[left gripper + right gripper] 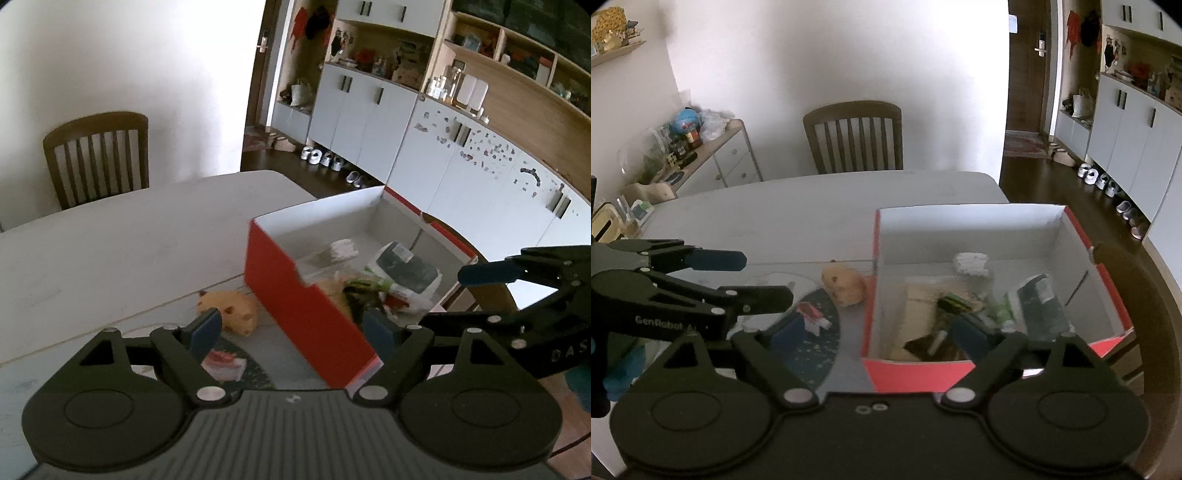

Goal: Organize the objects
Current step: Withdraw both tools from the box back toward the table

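Now, 2 grippers, left gripper [293, 328] and right gripper [877, 332], spread wide, grasping nothing, above red box [295, 302]. Risked: knocking plush toy [231, 312], cake piece [223, 363] off table [110, 240].

A wooden chair [854, 136] stands at the table's [812, 210] far edge, at twelve o'clock, against a white wall [831, 51]. At ten o'clock a low sideboard [718, 157] carries clutter — a blue globe [686, 120] among it. At two o'clock a dark door [1032, 66], then grey cabinets [1126, 125] with shoes [1097, 179] lined on the dark floor — wooden shelves [517, 70] above.
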Demonstrator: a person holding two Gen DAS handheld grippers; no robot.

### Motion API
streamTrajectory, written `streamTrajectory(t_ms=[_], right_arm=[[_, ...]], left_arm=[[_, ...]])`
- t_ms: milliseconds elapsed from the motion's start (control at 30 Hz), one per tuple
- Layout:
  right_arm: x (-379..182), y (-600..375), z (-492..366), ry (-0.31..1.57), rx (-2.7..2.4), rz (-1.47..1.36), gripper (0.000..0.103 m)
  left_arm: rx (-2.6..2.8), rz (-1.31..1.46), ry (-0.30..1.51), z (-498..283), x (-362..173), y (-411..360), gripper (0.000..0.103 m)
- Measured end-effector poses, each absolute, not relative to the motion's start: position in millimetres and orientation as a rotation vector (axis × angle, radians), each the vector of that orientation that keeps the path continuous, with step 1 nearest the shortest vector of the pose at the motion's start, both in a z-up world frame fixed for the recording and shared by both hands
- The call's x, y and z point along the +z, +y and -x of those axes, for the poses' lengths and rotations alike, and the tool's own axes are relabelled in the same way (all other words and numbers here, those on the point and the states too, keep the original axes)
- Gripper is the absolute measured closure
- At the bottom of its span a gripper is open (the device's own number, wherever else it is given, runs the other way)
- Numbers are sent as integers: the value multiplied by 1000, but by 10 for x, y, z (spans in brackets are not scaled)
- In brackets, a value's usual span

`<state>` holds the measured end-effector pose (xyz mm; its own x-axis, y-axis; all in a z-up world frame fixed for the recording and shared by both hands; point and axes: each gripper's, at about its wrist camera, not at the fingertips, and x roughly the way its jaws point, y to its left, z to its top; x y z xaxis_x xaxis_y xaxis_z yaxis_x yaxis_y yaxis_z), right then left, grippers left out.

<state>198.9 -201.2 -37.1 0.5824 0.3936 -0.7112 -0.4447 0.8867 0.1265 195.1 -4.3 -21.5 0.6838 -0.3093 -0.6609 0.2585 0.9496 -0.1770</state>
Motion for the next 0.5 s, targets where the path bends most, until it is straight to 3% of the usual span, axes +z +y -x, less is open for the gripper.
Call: streamTrajectory(t_ms=[100,200,500], right_arm=[[-383,-1873,-1939,812,483,67,10],[-396,-1733,-1896,810,476,70,10],[-548,-1387,-1795,826,469,83,9]], left_arm=[[-319,71,752,-1933,-239,110,12],[-313,59,749,-1927,-263,242,1],[-324,3,754,-2044,-433,555,0]])
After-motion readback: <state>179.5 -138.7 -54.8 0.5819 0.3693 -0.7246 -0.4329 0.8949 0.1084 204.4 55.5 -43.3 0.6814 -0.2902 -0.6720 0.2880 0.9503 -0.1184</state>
